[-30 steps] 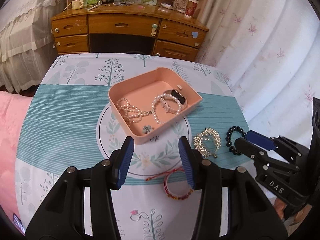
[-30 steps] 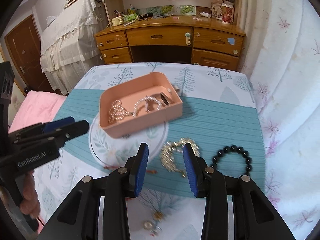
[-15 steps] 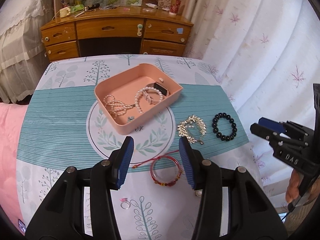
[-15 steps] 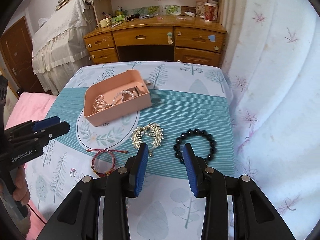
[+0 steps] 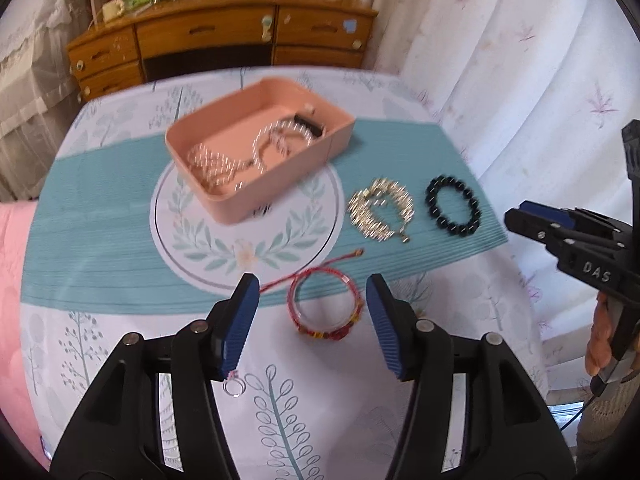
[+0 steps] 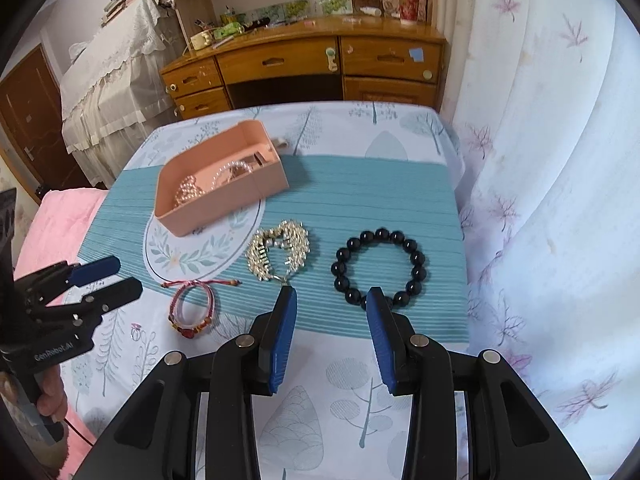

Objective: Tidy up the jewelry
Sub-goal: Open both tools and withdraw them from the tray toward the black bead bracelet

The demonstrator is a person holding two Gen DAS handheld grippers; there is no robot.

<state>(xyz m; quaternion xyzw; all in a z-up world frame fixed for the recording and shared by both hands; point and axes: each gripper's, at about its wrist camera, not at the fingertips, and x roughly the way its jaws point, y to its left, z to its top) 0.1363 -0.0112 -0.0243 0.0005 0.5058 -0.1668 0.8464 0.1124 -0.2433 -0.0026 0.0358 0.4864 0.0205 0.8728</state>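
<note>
Bare cloth [image 6: 352, 408] lay before both my claws. My left claw [image 5: 310, 322], jaws opening, had only the red bracelet [image 5: 326, 312] ahead; the tray [image 5: 280, 196] blocked beyond.

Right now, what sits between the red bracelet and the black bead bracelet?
The gold bracelet lies between the red bracelet and the black bead bracelet, all apart on the cloth; clearest in the right wrist view.

On the table under a tree-printed cloth [image 6: 360, 396] the rectangular pink plastic tray [image 6: 224, 196] sits toward the far left, with pearl strands [image 5: 212, 164] inside; nearer and to its right lie the gold-and-silver cluster bracelet [image 6: 280, 254], then the black bead bracelet [image 6: 378, 266]; the red woven cord bracelet [image 5: 326, 308] lies nearest, a small ring [image 5: 233, 388] left of it
</note>
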